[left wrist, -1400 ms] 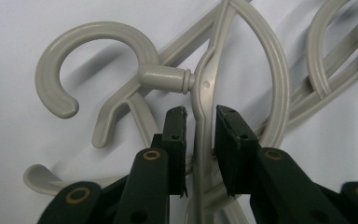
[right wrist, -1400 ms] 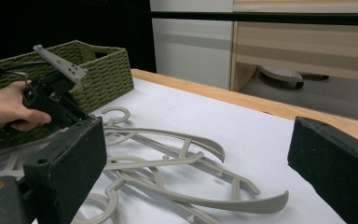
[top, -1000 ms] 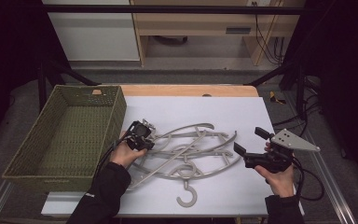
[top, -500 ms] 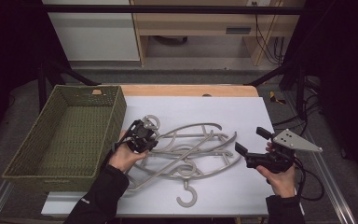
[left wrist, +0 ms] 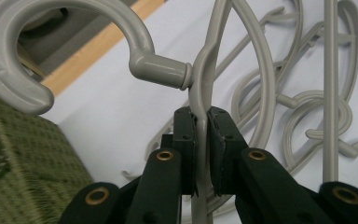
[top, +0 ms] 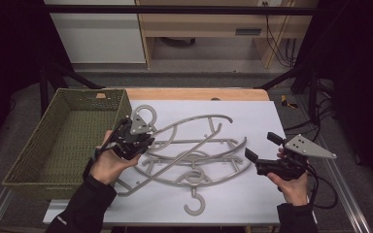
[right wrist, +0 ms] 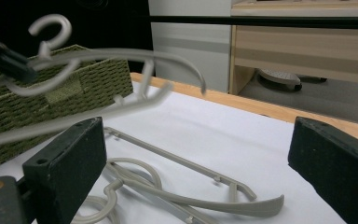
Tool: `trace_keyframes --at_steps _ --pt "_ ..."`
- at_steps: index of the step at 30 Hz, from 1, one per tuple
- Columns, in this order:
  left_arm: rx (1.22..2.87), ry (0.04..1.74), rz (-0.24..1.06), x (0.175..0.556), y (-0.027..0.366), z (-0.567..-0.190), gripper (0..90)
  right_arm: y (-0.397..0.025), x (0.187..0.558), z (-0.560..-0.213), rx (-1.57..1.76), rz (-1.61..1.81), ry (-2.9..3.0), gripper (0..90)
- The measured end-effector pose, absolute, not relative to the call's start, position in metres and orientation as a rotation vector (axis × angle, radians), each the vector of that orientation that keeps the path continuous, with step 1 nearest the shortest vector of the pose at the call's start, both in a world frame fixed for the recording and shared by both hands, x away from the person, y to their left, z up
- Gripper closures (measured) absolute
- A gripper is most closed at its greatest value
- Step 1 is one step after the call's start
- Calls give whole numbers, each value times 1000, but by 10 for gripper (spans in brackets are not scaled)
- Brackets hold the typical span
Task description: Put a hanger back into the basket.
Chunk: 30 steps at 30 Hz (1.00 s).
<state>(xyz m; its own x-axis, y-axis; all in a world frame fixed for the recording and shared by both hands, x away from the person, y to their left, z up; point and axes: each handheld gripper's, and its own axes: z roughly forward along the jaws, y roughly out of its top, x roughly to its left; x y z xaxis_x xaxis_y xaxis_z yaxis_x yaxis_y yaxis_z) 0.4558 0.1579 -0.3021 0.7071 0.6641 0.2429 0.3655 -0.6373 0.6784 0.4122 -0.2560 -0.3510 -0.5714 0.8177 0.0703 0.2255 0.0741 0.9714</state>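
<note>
Several grey plastic hangers lie tangled on the white table top. My left gripper is shut on the neck of one hanger, just below its hook, and holds that end raised beside the basket. In the left gripper view both jaws press on the neck of the held hanger, with its hook curling up to the left. My right gripper hovers open at the right end of the pile, and the right gripper view shows its wide gap holding nothing.
A green woven basket stands at the table's left edge, close beside my left hand. One hanger's hook points toward the front edge. Cables trail from the right gripper. A wooden strip runs along the table's far edge.
My left gripper has lifted the hanger's hook end up and a little left toward the basket. The right gripper has hardly moved and stays open.
</note>
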Motion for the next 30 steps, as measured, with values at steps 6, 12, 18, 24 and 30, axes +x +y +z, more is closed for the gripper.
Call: trace_keyframes --at_steps 6,12,18,24,30 --pt "2276 793 699 451 184 -273 825 -255 412 -351 1032 1525 1852 43" --pt "2233 833 717 458 217 -255 824 -254 413 -352 1036 1516 1853 40" --pt "2200 909 721 468 246 -248 824 -254 414 -353 1042 1514 1859 39" --pt "2180 986 797 485 279 -247 824 -254 414 -354 1040 1512 1862 39" --pt "2188 1048 841 500 304 -250 825 -253 415 -355 1047 1503 1867 39"
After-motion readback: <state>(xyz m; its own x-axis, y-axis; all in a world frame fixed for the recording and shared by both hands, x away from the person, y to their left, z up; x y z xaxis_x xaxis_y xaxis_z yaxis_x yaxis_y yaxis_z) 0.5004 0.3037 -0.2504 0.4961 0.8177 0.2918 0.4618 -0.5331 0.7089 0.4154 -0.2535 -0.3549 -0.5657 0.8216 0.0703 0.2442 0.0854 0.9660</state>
